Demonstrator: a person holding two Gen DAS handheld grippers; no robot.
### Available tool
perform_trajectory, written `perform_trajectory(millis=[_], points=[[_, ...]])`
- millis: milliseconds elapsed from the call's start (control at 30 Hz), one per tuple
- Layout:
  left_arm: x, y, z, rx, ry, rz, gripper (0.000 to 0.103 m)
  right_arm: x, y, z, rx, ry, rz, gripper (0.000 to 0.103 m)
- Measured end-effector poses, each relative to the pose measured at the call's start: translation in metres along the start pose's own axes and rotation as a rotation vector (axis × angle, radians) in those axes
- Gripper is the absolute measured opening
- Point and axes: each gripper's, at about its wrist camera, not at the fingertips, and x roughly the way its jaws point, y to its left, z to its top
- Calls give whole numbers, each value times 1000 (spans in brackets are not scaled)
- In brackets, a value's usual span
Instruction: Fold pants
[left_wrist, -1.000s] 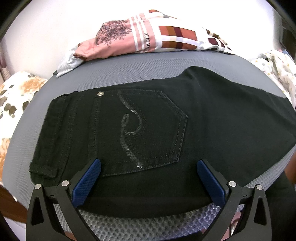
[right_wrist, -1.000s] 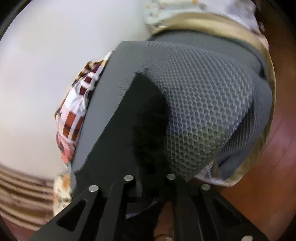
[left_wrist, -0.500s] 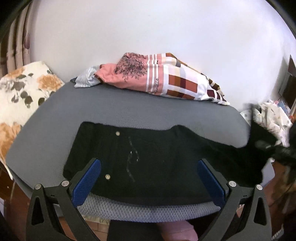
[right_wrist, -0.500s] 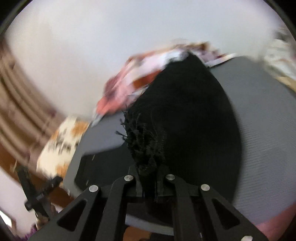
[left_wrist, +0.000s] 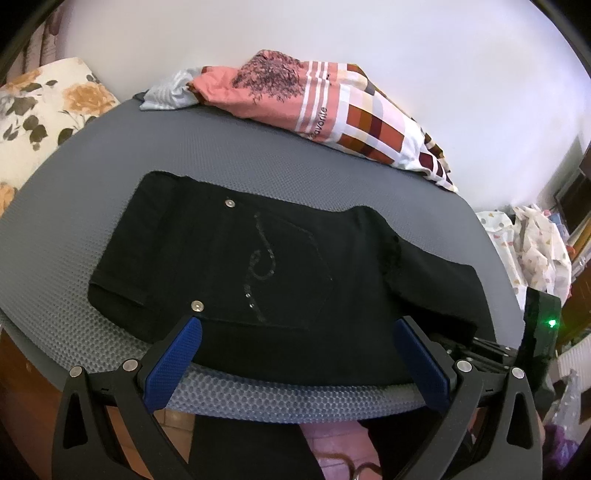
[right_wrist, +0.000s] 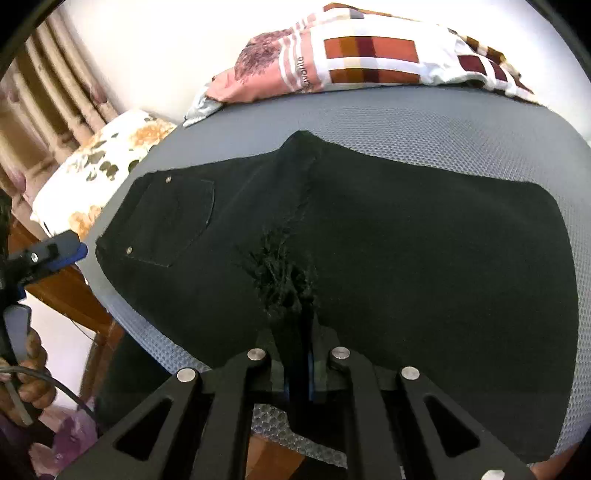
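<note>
The black pants (left_wrist: 280, 273) lie folded on the grey mesh pad (left_wrist: 258, 158), filling the middle of both views. In the left wrist view the waistband end sits to the left, with a back pocket (left_wrist: 280, 269) facing up that carries a sequin swirl and two metal rivets. A frayed hem edge shows right of centre, where a leg has been laid across the seat of the pants.

The left gripper (left_wrist: 295, 354) hangs above the near edge of the pad at the bottom of the frame, its blue-padded fingers (left_wrist: 173, 363) spread wide with nothing between them. Its pads are clear of the fabric.

In the right wrist view, the right gripper (right_wrist: 299, 363) at bottom centre has its fingers pressed together on a bunch of black cloth, the frayed hem (right_wrist: 282, 275) of the pants fanning out just beyond the tips. The rest of the leg spreads flat to the right.

At the top of both frames a pink, white and brown checked garment (left_wrist: 332, 114) lies bundled at the pad's far edge. A floral cushion (left_wrist: 40, 107) sits at the upper left. A person's hand (right_wrist: 27, 373) holding the other tool's handle shows at the lower left of the right wrist view.
</note>
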Motion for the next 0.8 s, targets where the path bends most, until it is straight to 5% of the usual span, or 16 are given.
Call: perform_trajectory(millis=[167,267,333,467,667,800], points=[[3,-8,-3,44,4,20,103,6,2,2,-12,3,43,14],[6,-11,-4,58,14,21,103,8,3,1,13,19,142,26],[9,-12,-3,65,21,26,103,5,-3,-1,52,18,239,31],[9,-11,-3,71,19,40,103,-22,-63,-5,342,-87,527,31],[13,-8,-4,41,37,17,103,-63,-121,-11,441,-190,366,31],[15,-13,-6,67,41,30,103,-53,-104,-7,398,-153,395,31]])
